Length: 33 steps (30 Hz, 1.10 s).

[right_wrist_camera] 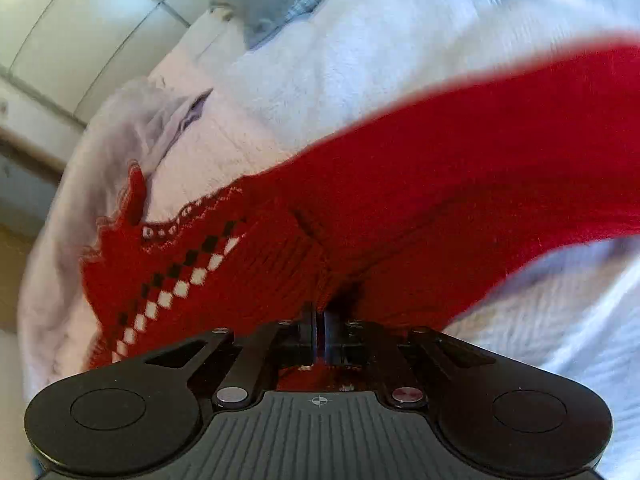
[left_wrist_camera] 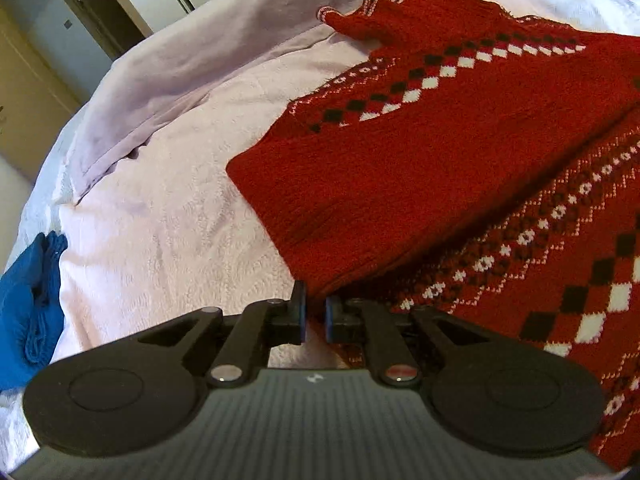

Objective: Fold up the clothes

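Observation:
A red knit sweater with black and white diamond bands lies on a pale pink blanket, one plain red panel folded over the patterned part. My left gripper is shut on the sweater's lower edge at the fold. In the right wrist view the same sweater stretches from the jaws up to the right, lifted off the bed. My right gripper is shut on a bunched red edge of it. A sleeve with a striped cuff lies at the far end.
A folded blue cloth lies on the bed at the far left. A lilac sheet is bunched along the bed's far side. White bedding lies behind the sweater. Wardrobe doors stand beyond the bed.

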Available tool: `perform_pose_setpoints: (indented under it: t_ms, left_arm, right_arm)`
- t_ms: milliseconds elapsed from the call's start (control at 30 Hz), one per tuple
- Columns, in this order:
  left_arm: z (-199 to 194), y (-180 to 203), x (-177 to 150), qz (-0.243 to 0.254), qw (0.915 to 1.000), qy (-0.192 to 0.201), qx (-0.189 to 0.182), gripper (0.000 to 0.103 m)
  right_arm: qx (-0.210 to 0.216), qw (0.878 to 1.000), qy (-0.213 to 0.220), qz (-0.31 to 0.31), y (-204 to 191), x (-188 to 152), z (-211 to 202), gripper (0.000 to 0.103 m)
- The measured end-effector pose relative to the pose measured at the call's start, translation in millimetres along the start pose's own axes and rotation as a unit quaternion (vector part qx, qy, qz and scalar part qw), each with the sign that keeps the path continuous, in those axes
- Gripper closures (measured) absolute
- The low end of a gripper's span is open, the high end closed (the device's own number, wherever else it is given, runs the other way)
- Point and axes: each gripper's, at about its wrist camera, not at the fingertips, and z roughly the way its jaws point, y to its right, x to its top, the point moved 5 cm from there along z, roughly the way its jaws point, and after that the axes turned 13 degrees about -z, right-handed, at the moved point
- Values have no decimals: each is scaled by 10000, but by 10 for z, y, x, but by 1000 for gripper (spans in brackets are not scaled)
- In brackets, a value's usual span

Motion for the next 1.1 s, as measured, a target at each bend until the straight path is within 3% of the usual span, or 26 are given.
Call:
perform_pose_setpoints:
  t_ms: [67,167,267,333,433,500,533,600,733,800,867,967,1100]
  left_arm:
    - [-5,-1,9,116,9999,-59,-29,91]
    - [-106,-39,70,151,9992,-272,-260,88]
    - [-289,-107,172,12,9970,-499,-596,88]
    - [-419,-157,285,-277,9958,-408,-776,88]
    - [-454,-209,464,-873,9918,-141,-923,86]
    - [-229,-138,491,-1085,9903,-277,-823,81]
    - [-114,-101,502,-1188,9893,-350,-771,81]
    - [218,14,387,-1025,9883,-1003,-515,80]
    - [133,102,451,-889,9914,-898,-351,81]
    - [3,80,502,-1142,9888,-882,-384,81]
    - [-117,67,553,-1452,9839,-900,-524,81]
    - [-234,137,607,-1706,9786,-911,-708,81]
    - [-299,315,653,-1912,9717,-983,-975,81]
  right_arm:
    - [97,9999,29,18,-17,52,-39,101]
    - [-272,9995,-182,23,41,102,-130,101]
    - [-738,9960,241,-448,-14,186,-384,99]
    - [-918,9903,533,-899,-104,239,-530,99]
    - [-414,9897,479,-1286,-243,211,-431,99]
    - [-207,9898,187,-1398,-268,147,-240,99]
    - [-237,9910,43,-1316,-214,115,-170,98]
    - [-319,9939,-136,-1046,-77,68,-118,99]
    - [-129,9996,196,-124,365,137,-625,86]
    - [-123,9973,475,539,797,185,-1001,71]
    - [-401,9899,723,1155,1274,218,-1349,51]
    - [-958,9660,1316,2011,1975,239,-1851,51]
    - [-1159,9180,2043,3195,2690,179,-2212,51]
